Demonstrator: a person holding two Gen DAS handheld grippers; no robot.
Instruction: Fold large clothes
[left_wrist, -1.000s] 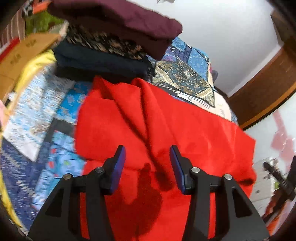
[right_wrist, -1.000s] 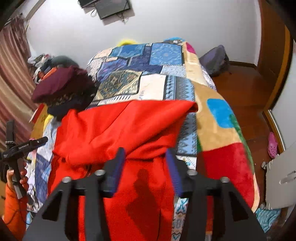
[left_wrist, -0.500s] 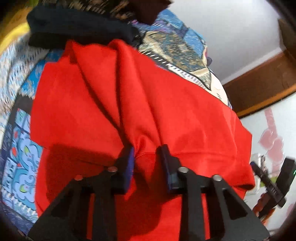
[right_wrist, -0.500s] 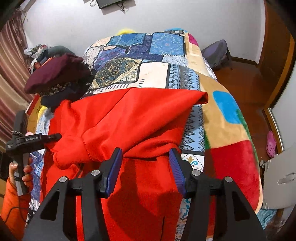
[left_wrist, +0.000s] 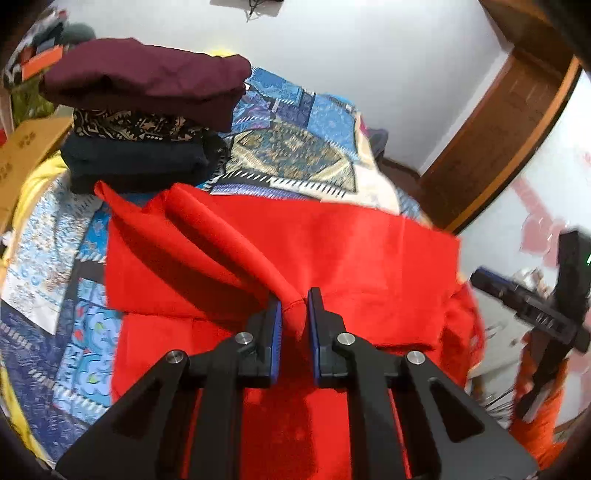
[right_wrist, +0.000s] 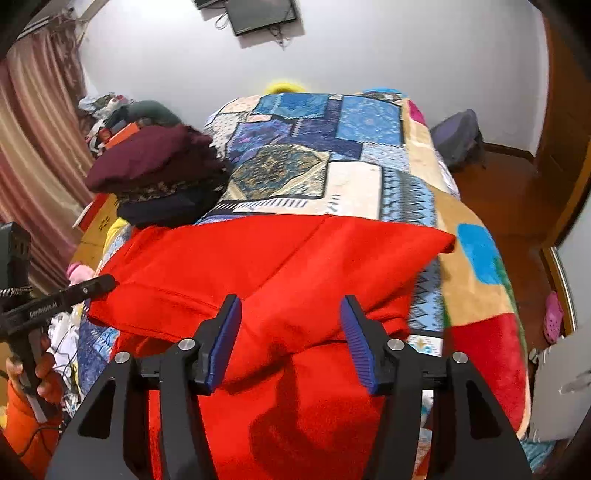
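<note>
A large red garment (left_wrist: 351, 251) lies across the patchwork blanket (left_wrist: 295, 155) on the bed, its upper part folded over the lower. My left gripper (left_wrist: 294, 297) has its jaws closing on a raised ridge of the red cloth, and the blue pads pinch it at a hemmed edge. In the right wrist view the red garment (right_wrist: 277, 258) fills the near half of the bed. My right gripper (right_wrist: 291, 301) hovers over the folded edge with its jaws opening; the cloth bulges below them and the pads do not press it.
A stack of folded clothes (right_wrist: 159, 173), maroon on top, sits at the bed's left, just past the garment's far corner. A cardboard box (left_wrist: 26, 155) lies left of it. A purple bag (right_wrist: 458, 136) rests on the wooden floor to the right. The blanket (right_wrist: 354, 177) stretches beyond.
The left jaws narrowed onto a fold of the red garment and lifted it into a ridge. The right gripper moved slightly forward over the folded edge, its jaws a little wider.
</note>
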